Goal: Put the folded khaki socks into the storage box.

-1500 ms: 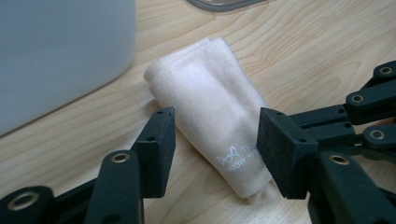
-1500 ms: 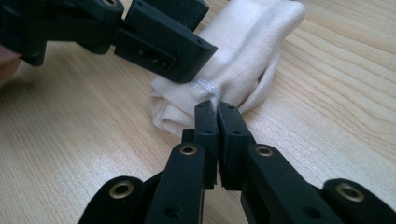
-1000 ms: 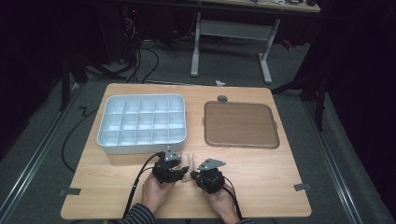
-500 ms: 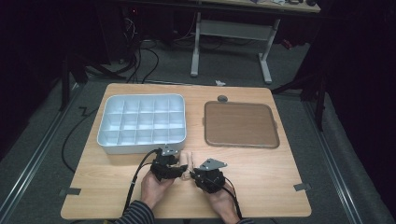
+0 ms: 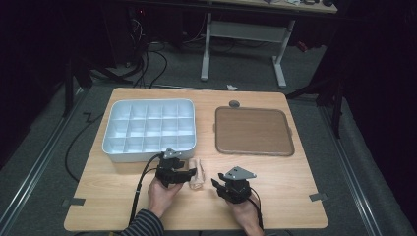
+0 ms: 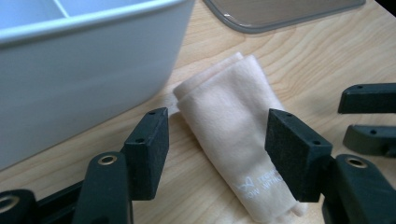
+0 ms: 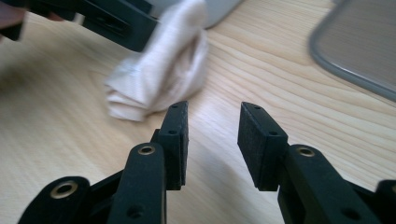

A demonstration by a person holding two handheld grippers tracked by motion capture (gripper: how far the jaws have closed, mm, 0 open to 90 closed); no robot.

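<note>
We see the folded cream cloth [image 6: 233, 140] lying on the wooden table [image 5: 295, 196], at five o'clock from the white compartment tray [image 5: 118, 147]. Our left gripper [image 6: 219, 149] has just been opening, jaws spread astride the cloth without touching; our right gripper [image 7: 212, 140], also just opening, holds nothing.
</note>
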